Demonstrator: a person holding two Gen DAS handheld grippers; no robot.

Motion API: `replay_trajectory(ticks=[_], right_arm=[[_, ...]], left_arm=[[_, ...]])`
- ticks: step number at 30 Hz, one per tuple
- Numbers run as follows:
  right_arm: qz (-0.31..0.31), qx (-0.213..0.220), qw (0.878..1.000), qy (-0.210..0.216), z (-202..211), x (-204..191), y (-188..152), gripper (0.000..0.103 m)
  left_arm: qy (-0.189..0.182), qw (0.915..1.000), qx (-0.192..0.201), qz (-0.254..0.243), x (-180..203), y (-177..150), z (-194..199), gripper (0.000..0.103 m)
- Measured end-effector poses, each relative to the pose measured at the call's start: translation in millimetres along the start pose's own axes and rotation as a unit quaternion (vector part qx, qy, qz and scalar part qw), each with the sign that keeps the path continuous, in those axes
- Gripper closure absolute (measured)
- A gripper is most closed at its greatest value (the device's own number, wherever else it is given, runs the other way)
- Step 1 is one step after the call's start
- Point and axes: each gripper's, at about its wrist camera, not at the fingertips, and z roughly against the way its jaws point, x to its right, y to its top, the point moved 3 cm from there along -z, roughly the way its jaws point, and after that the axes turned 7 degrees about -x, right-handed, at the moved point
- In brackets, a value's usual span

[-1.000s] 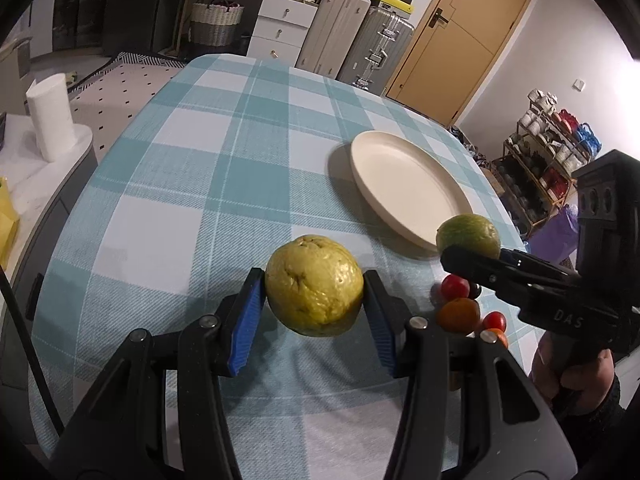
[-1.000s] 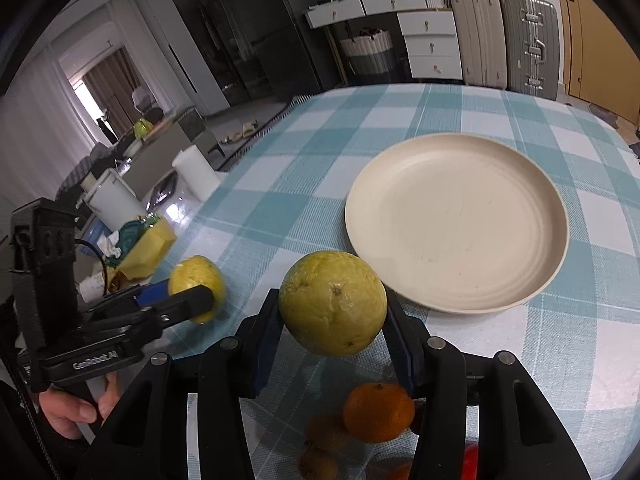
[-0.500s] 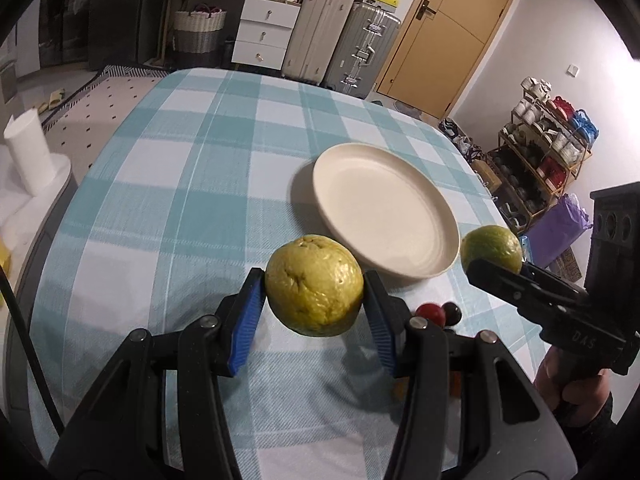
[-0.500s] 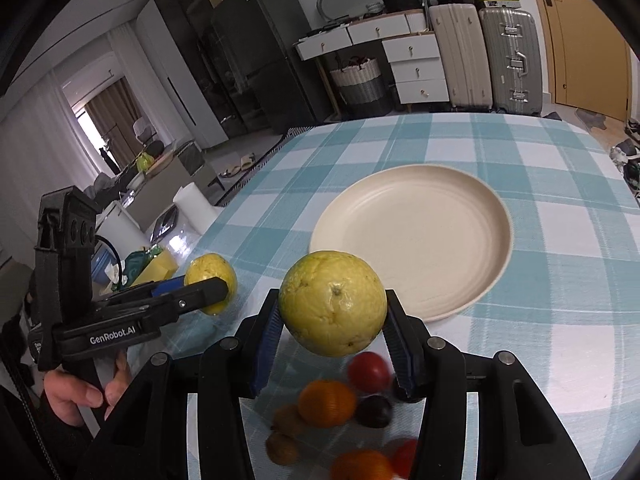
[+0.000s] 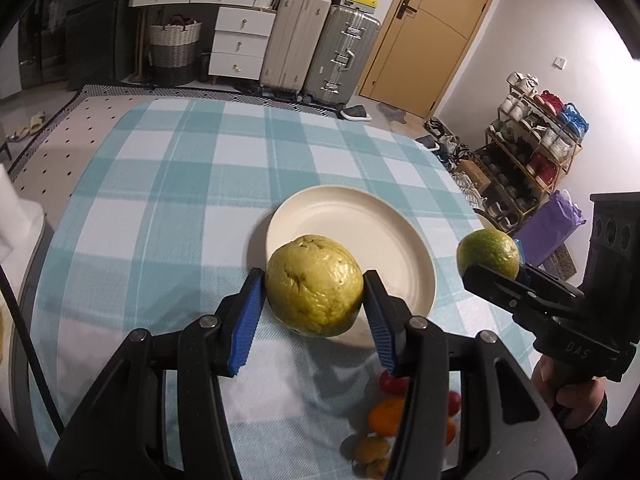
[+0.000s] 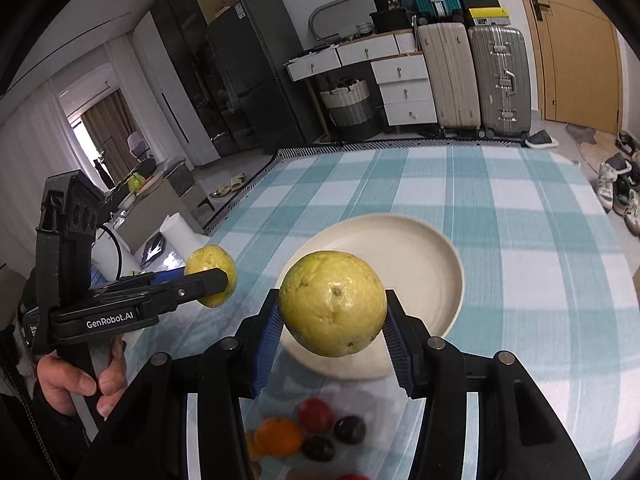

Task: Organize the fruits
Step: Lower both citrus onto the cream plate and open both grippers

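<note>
Two grippers each clamp a yellow-green fruit above the checked desk: left gripper grips one guava, right gripper another fruit (both near the cream plate).

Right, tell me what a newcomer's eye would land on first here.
Two big yellow-green fruits held in mid-air: one clamped in the left hand-held gripper, the other in the right hand-held gripper, both above the checked tablecloth. Just beyond them lies an empty cream plate; a cluster of small red, orange and dark fruits lies below the grippers.
</note>
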Motion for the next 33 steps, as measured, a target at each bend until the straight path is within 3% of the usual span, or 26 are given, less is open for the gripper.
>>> replay_trajectory(ticks=[12, 17, 33], right_arm=[[0.003, -0.012, 1.000, -0.004, -37, 27, 31, 0.053], [-0.004, -0.032, 0.999, -0.004, -64, 38, 34, 0.054], [0.003, -0.040, 0.999, -0.024, -119, 58, 41, 0.053]], left_arm=[[-0.023, 0.9994, -0.026, 0.008, 2, 42, -53, 0.056], [-0.067, 0.9963, -0.049, 0.022, 2, 54, -86, 0.056], [-0.085, 0.9932, -0.077, 0.021, 2, 80, -152, 0.056]])
